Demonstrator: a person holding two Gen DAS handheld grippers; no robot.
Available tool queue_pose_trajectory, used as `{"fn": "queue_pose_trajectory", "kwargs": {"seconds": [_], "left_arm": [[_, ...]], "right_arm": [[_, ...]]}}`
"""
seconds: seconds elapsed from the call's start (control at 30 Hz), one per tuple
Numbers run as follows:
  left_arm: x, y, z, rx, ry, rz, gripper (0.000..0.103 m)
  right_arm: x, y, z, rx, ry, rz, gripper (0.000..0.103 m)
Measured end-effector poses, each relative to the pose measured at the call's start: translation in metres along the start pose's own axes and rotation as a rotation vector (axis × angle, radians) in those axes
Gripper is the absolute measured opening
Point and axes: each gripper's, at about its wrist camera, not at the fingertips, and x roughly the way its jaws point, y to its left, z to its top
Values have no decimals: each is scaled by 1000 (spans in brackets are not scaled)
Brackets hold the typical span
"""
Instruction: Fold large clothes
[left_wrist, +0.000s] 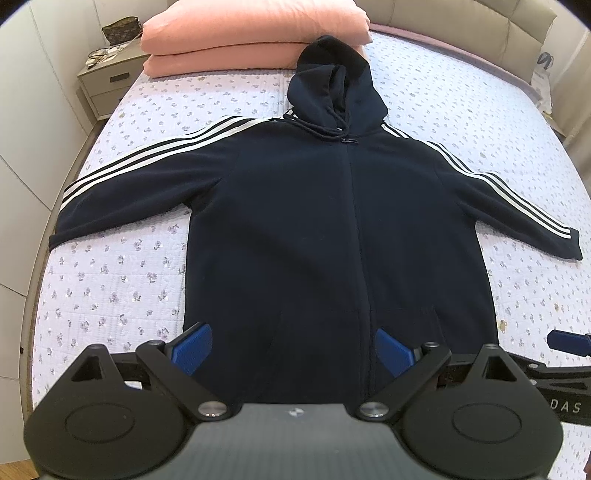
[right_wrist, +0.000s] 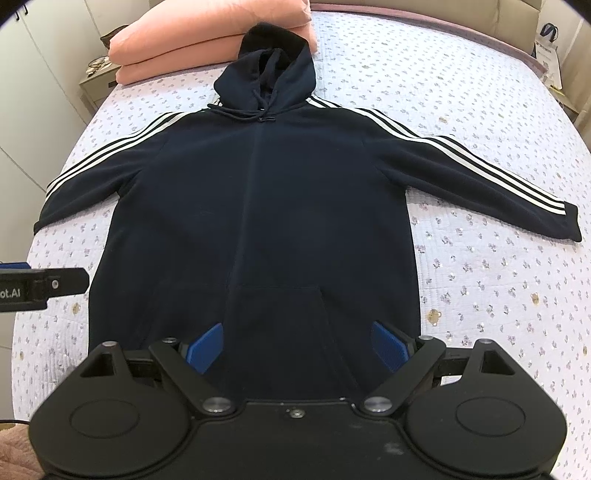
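Observation:
A dark navy hoodie (left_wrist: 314, 221) (right_wrist: 258, 206) lies flat and face up on the bed, hood toward the pillows, both white-striped sleeves spread out sideways. My left gripper (left_wrist: 293, 349) hovers open above the hem, left of the zip line, its blue pads wide apart with nothing between them. My right gripper (right_wrist: 297, 347) is open too, above the hem at the front pocket. Each gripper shows at the edge of the other's view: the right gripper's blue fingers (left_wrist: 565, 341) on the right in the left wrist view, the left gripper's body (right_wrist: 40, 286) on the left in the right wrist view.
The floral quilted bedspread (left_wrist: 110, 280) (right_wrist: 487, 280) covers the bed. Two stacked pink pillows (left_wrist: 255, 33) (right_wrist: 207, 40) lie at the head, touching the hood. A nightstand (left_wrist: 107, 81) with a patterned bag stands at the far left; white wardrobe doors line the left side.

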Motion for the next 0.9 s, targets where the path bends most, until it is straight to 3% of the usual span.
{"fn": "queue_pose_trajectory", "kwargs": {"seconds": [0.9], "left_arm": [[2, 3, 0, -27, 18, -2, 97]], "right_arm": [[-1, -2, -1, -4, -3, 22, 103]]}}
